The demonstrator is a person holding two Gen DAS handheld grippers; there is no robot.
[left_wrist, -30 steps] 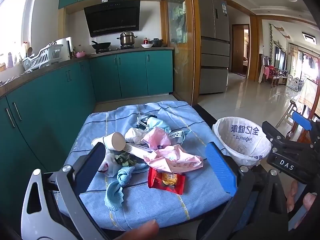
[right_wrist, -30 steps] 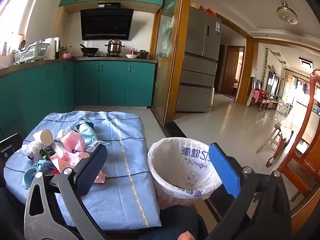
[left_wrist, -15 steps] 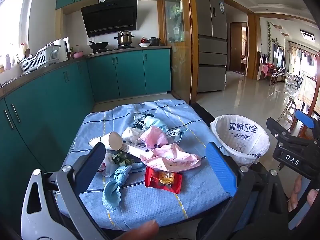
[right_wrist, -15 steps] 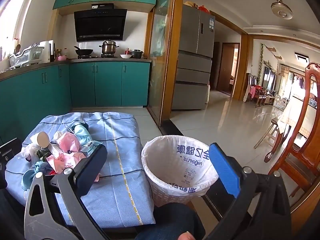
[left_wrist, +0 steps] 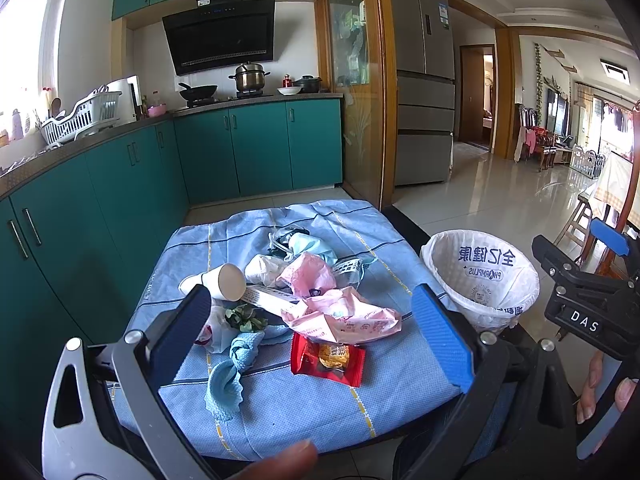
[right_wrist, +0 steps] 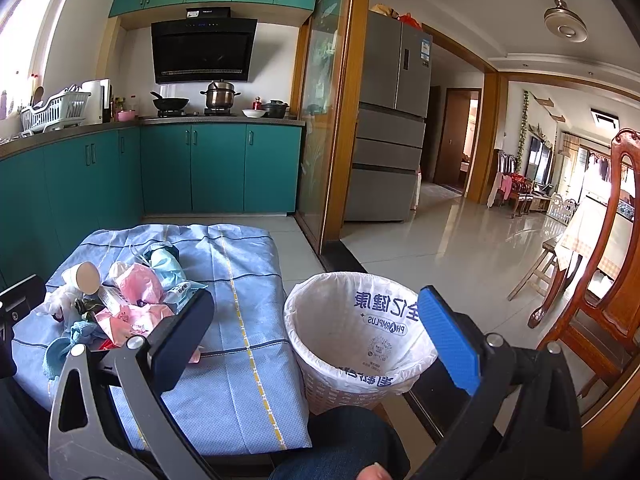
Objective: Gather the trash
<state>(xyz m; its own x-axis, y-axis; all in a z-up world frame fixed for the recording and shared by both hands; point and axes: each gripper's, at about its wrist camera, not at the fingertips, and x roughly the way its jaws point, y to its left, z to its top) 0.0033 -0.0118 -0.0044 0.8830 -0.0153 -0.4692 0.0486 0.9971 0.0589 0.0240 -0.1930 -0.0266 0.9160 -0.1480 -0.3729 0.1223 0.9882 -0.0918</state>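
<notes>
The left gripper [left_wrist: 310,336] is held level and forward, its jaws spread wide with nothing between them. The right gripper [right_wrist: 316,336] is likewise level, jaws wide apart and empty. Fingertips [left_wrist: 588,392] of the right hand wrap its handle.

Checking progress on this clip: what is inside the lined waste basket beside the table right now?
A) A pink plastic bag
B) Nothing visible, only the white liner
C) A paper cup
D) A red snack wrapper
B: the waste basket shows only its white liner inside, while the red snack wrapper, paper cup and pink plastic bag all lie on the blue tablecloth.
</notes>
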